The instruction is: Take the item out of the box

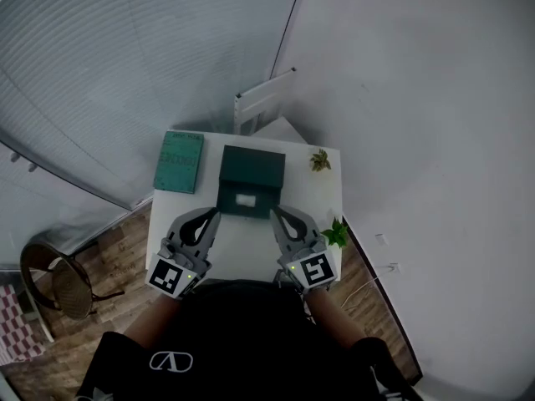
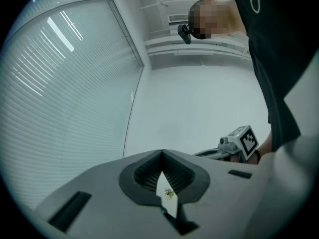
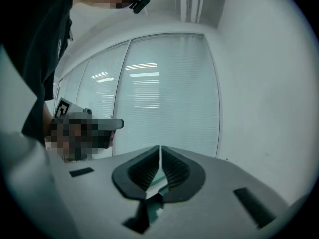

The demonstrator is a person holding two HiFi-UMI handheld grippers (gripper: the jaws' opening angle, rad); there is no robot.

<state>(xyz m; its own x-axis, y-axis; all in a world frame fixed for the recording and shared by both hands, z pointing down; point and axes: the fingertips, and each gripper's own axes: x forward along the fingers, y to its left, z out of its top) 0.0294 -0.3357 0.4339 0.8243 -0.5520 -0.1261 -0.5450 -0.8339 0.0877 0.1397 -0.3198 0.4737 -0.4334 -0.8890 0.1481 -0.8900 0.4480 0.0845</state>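
A dark green box (image 1: 251, 180) with a white label on its near side stands in the middle of the small white table (image 1: 242, 241). I cannot tell whether it is lidded, and nothing inside it shows. My left gripper (image 1: 212, 215) hovers just before the box's near left corner with its jaws together. My right gripper (image 1: 277, 211) is at the near right corner, also shut and empty. In the left gripper view the pads (image 2: 149, 172) meet at the tip. The right gripper view shows its pads (image 3: 172, 167) closed too, with a sliver of green behind them.
A flat teal book or lid (image 1: 180, 161) lies at the table's left edge. A small dried plant (image 1: 319, 159) sits at the far right corner and a green plant (image 1: 336, 234) at the right edge. A white chair (image 1: 263, 98) stands behind the table, a wicker chair (image 1: 58, 278) at left.
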